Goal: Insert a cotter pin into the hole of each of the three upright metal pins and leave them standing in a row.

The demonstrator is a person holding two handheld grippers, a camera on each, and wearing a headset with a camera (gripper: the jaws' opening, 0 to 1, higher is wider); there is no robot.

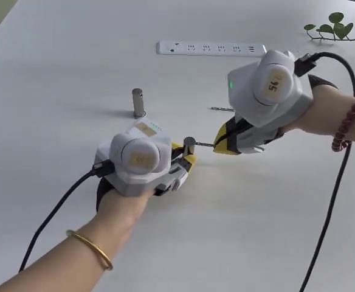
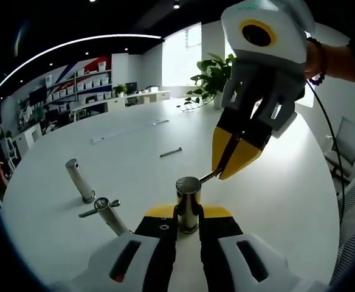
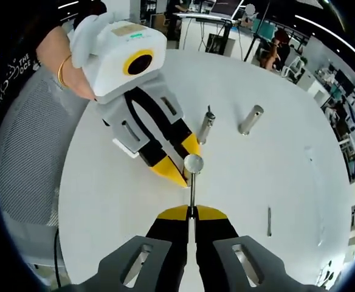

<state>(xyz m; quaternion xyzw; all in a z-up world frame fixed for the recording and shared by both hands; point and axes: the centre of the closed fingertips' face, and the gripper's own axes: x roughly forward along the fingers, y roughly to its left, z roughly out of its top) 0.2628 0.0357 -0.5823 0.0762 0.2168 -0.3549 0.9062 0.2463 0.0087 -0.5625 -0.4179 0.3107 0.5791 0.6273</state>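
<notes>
Cotter pin (image 3: pixel 192 190): thin, light wire that is stiff but bends easily; its tip meets the metal pin (image 2: pixel 188 204) just under the head, over the near middle of the counter (image 1: pixel 56 73).
Right gripper (image 1: pixel 217 145): closed on its back end.
Left gripper (image 1: pixel 185 154): clamped on the metal pin, which is smooth and may slip.
Best hold: low on the shaft, leaving the hole free.
</notes>
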